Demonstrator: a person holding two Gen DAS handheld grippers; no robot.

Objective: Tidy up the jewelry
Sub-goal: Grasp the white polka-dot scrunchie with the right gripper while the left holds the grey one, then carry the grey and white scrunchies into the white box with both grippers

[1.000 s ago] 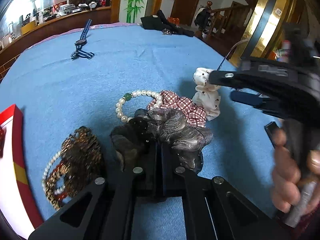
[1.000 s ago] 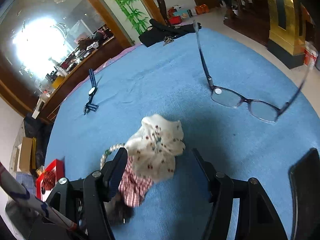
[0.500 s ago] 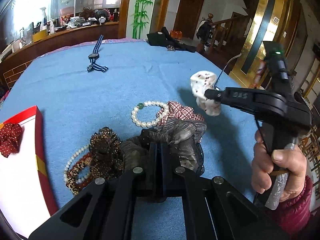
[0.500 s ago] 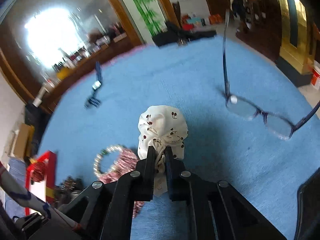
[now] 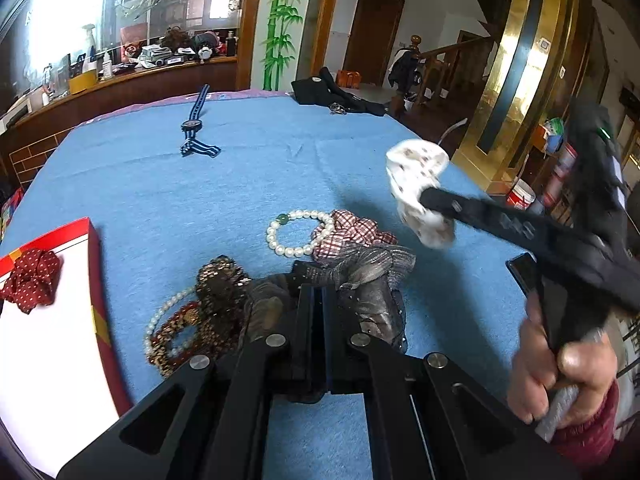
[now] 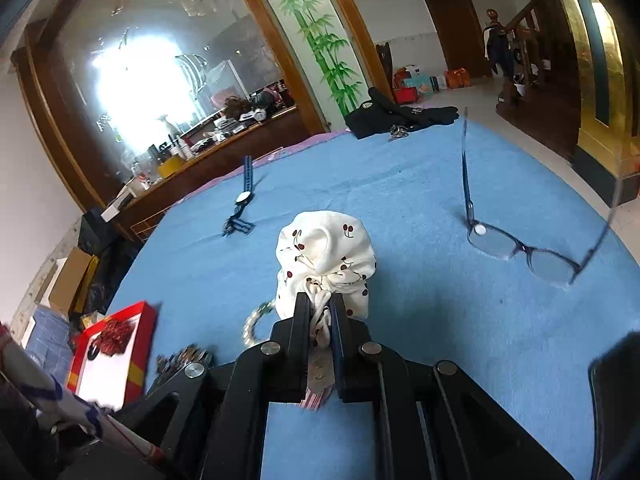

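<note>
My left gripper [image 5: 318, 294] is shut on a grey organza scrunchie [image 5: 368, 276], held just above the blue tablecloth [image 5: 200, 200]. My right gripper [image 6: 320, 306] is shut on a white cherry-print scrunchie [image 6: 324, 256], lifted above the table; it also shows in the left wrist view [image 5: 416, 184]. A pearl bracelet [image 5: 298, 232], a red plaid scrunchie [image 5: 352, 234] and a brown beaded pile [image 5: 200, 312] lie ahead of the left gripper. A red box with a white inside [image 5: 94, 292] stands at the left, holding a red dotted scrunchie [image 5: 32, 274].
A dark blue watch [image 5: 196, 128] lies farther back. Glasses [image 6: 516, 244] stand at the right. Black clothing with keys [image 6: 396, 118] lies at the far edge. A dark phone [image 5: 522, 274] lies at the right edge near the right hand.
My right gripper closed on the white cherry-print scrunchie and lifted it off the table. My left gripper raised the grey scrunchie and pulled back; more of the red box came into view.
</note>
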